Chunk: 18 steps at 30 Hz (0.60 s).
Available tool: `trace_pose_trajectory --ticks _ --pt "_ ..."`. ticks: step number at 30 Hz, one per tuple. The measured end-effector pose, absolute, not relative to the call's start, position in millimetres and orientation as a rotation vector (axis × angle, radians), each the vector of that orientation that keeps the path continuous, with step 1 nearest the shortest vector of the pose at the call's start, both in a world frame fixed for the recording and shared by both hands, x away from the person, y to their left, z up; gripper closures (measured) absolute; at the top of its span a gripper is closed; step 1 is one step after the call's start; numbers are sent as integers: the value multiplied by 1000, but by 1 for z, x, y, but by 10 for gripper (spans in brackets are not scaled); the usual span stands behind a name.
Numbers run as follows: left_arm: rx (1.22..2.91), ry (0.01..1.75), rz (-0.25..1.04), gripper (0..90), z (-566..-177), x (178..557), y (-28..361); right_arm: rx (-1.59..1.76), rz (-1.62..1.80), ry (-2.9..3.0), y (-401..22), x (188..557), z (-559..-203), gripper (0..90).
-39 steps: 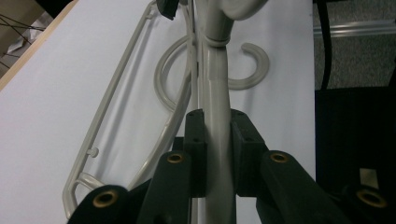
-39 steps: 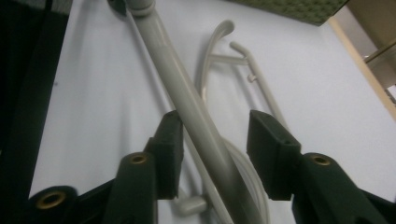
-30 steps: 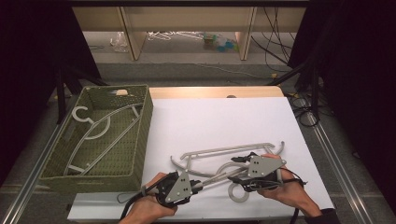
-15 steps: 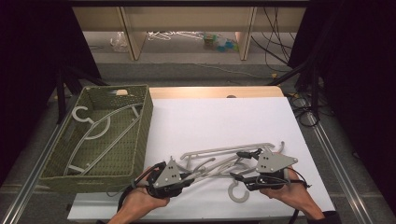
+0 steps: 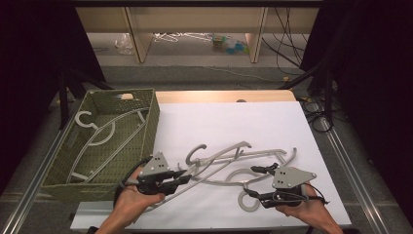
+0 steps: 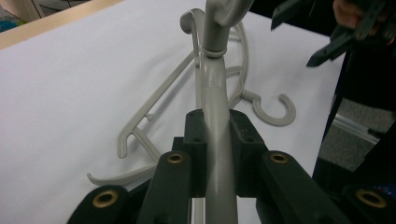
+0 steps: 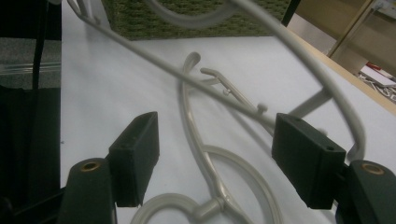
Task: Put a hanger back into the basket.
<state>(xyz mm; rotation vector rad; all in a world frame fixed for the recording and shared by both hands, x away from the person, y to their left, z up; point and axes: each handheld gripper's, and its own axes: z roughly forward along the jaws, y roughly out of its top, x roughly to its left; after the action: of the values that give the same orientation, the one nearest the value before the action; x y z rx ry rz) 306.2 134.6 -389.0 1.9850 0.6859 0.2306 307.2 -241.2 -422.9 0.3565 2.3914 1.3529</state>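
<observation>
Here, white table (image 5: 272,126) stands before wooden shelving (image 5: 195,19) in a dark room

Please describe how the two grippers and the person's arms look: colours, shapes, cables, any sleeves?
Both the left gripper and the right gripper are black, each topped by a grey three-cornered plate and trailing a black cable. The jaws end in blocky black pads, with brass-coloured pivots behind them. The forearms are bare, with no sleeves visible.
</observation>
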Motion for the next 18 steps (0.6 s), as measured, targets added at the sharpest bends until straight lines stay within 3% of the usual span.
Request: trace_pose_trajectory --ticks 10,18 --pt "1822 716 320 788 -338 307 179 368 1341 2416 -241 307 -426 327" --pt "1776 754 341 788 -323 315 200 377 1338 2424 -239 308 -429 312"
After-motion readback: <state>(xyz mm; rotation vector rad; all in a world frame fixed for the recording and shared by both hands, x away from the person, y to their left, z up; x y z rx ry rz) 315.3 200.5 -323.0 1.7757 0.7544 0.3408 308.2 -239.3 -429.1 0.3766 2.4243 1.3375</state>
